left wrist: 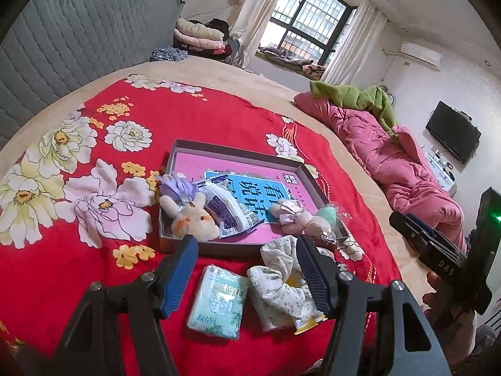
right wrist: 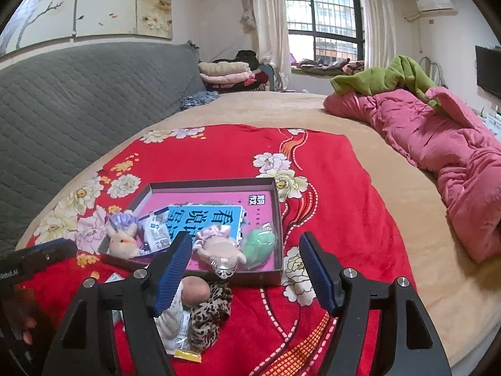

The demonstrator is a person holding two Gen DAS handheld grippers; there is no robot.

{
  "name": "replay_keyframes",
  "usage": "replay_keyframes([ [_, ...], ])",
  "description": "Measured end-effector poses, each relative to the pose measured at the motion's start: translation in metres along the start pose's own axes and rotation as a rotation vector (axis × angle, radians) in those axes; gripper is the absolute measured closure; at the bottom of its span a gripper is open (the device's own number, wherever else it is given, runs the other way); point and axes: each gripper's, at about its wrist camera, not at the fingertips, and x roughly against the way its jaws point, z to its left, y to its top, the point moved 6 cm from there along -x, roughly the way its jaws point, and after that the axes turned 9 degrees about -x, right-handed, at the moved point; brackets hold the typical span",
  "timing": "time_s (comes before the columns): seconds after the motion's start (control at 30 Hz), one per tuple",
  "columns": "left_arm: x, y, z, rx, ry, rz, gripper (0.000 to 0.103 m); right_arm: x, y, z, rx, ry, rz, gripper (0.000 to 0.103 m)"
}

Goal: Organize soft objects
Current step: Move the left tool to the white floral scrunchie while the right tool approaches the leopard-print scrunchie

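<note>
Lying across the bed: red floral blanket (left wrist: 78, 269), spread flat under everything else.
Left gripper (left wrist: 247, 277): jaws wide apart, holding nothing, hovering low over the blanket just in front of the box.
Tissue pack (left wrist: 217, 302): pale green, flat on the blanket, between the left gripper's blue pads (left wrist: 180, 277), touching neither.
Floral cloth bundle (left wrist: 281, 282): cream with small print, crumpled on the blanket just right of the tissue pack, partly behind the right-hand pad; yellow packet corner (left wrist: 308, 324) poking out beneath.
Leopard-print scrunchie (right wrist: 208, 316): beside that cloth in the right wrist view, on the blanket just outside the box's near wall.
Shallow box (left wrist: 238, 153): open, pink-floored, sitting on the blanket beyond the loose items.
Box, left end: cream plush bunny (left wrist: 194, 219) with purple bonnet, leaning on the near-left corner.
Box, middle: white printed packet (left wrist: 225, 210) touching the bunny; blue booklet (left wrist: 263, 194) flat underneath.
Box, right end: second plush with pink bonnet (right wrist: 219, 244), then green sponge-like piece in clear wrap (right wrist: 260, 246) against the right wall.
Right gripper (right wrist: 245, 275): jaws spread wide, nothing held, poised over the box's near edge.
Far right: pink quilt (right wrist: 438, 138) with green blanket (right wrist: 385, 78) heaped on top, well apart from the box.
</note>
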Motion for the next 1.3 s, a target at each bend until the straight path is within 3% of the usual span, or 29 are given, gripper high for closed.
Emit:
replay_keyframes([
  [0.6,0.015,-0.005,-0.017,-0.014,-0.006,0.022,0.038,0.025,-0.022,0.014,0.033,0.042,0.020,0.030],
  [1.3,-0.004,-0.035,-0.052,-0.067,-0.034,0.134,0.038,0.021,-0.064,0.014,0.039,0.068,0.119,0.030],
])
